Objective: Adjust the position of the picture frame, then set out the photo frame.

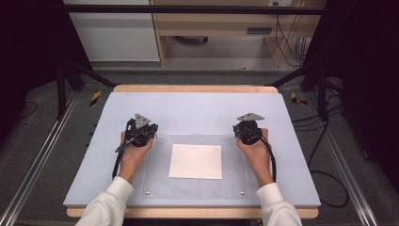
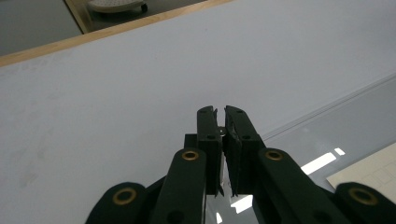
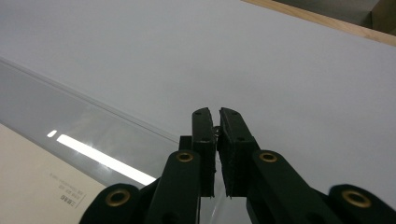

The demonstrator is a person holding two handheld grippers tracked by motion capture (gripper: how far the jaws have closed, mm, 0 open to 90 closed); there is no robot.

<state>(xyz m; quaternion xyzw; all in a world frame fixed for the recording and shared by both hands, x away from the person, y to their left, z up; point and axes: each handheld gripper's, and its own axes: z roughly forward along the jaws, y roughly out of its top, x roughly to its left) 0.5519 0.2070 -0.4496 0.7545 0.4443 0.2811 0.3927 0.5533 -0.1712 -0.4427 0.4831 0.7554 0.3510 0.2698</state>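
A clear plate (image 1: 193, 140) lies flat on the grey mat (image 1: 193, 108), with a cream sheet of paper (image 1: 195, 161) at its middle. My left gripper (image 1: 153, 129) rests at the plate's far left corner and my right gripper (image 1: 237, 129) at its far right corner. In the left gripper view, the left gripper (image 2: 221, 114) has its jaws shut, and the plate's edge (image 2: 336, 105) runs up to them. The right gripper (image 3: 216, 116) is likewise shut, where the plate's edge (image 3: 93, 105) ends. I cannot tell whether either pinches anything at the corner.
Small screws (image 1: 147, 192) mark the plate's near corners. The mat sits on a wooden tabletop (image 1: 193, 88). Black frame posts, cables and a shelf unit stand beyond the far edge, and floor rails run along both sides.
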